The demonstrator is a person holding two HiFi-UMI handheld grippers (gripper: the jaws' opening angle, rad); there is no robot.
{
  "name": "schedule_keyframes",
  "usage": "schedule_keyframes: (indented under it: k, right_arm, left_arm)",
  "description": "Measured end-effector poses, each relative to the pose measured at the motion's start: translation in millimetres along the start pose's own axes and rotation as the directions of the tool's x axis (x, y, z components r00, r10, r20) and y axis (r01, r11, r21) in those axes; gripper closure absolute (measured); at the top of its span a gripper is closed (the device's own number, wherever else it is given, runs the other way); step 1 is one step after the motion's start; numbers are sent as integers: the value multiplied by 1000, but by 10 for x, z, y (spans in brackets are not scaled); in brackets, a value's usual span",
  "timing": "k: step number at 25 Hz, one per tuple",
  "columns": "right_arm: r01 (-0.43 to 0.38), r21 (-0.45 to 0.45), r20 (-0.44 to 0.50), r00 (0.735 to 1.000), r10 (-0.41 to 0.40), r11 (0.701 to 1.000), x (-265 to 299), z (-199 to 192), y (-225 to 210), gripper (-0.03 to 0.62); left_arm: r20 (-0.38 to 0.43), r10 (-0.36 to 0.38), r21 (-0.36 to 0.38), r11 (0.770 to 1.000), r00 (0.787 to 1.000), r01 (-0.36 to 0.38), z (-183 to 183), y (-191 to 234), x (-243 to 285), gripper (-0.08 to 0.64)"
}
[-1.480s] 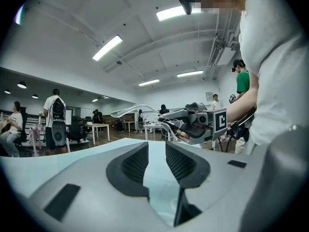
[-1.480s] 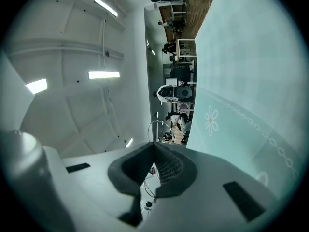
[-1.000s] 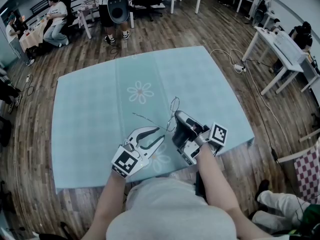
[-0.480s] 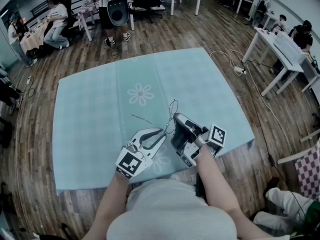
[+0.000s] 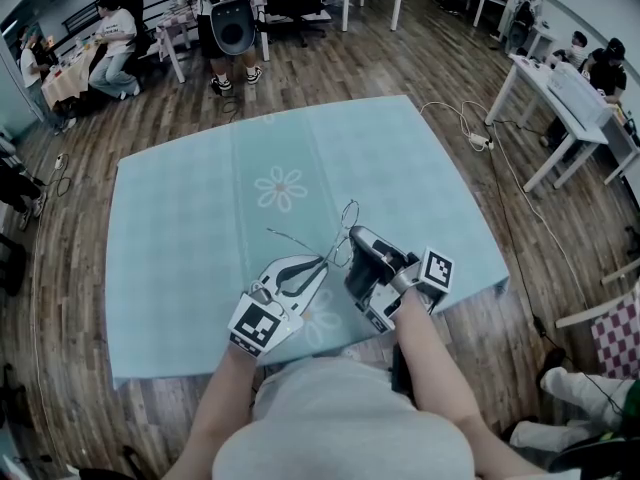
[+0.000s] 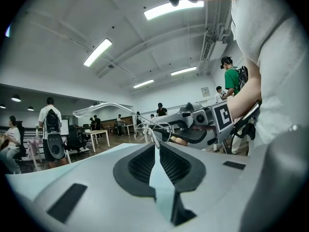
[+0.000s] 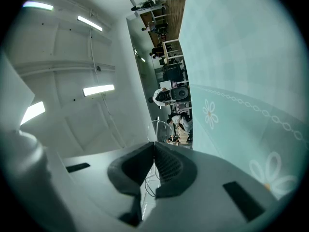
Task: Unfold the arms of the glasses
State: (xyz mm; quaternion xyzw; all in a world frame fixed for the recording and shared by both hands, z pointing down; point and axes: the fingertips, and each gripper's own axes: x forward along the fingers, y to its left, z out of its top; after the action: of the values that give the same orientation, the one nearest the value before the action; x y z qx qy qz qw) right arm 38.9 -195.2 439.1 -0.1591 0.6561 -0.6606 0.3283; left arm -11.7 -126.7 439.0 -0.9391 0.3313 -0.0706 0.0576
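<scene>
Currently holds the wire glasses (image 5: 346, 216) clear of the table (image 5: 180, 248), just on the near side of the daisy print (image 5: 281, 185) on its pale cloth. Reaches in with the left tool (image 5: 324, 261) from the near left of the daisy print, forearm stretched forward from the body, tool pointing level, marker cube turned up toward the head. Has just been closing that tool's jaws; now draws them almost together, ribbed pads (image 6: 142, 163) nipping the thin frame close to a hinge. Shows one arm (image 6: 100, 106) of the glasses swung out to the left, ending in a clear curved tip. Meets the frame with the right tool (image 5: 352, 234) from the near right of the daisy print, forearm angled inward from the shoulder, wrist cocked so as to tip the tool slightly upward. Presses that tool's pads together on the fine wire, with a lens (image 7: 158, 129) standing just past the tips. Sets both tools' tips close beside each other.
</scene>
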Motion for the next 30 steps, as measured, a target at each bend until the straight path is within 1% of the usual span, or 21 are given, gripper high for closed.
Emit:
schedule_keyframes:
  k: [8, 13, 26, 30]
  right_arm:
    - [-4, 14, 0, 1000, 4, 1000, -22, 12, -42, 581]
    - [-5, 30, -5, 1000, 5, 1000, -22, 14, -68, 581]
    - [-24, 62, -43, 999, 27, 998, -60, -22, -40, 581]
    - [-37, 72, -49, 998, 41, 997, -22, -44, -49, 581]
  left_arm:
    - [8, 33, -13, 999, 999, -33, 8, 92, -66, 531]
    - [14, 48, 5, 999, 999, -48, 20, 179, -105, 534]
    - [26, 100, 15, 995, 995, -100, 135, 366, -212, 538]
    - [36, 110, 20, 994, 993, -111, 158, 481, -260, 538]
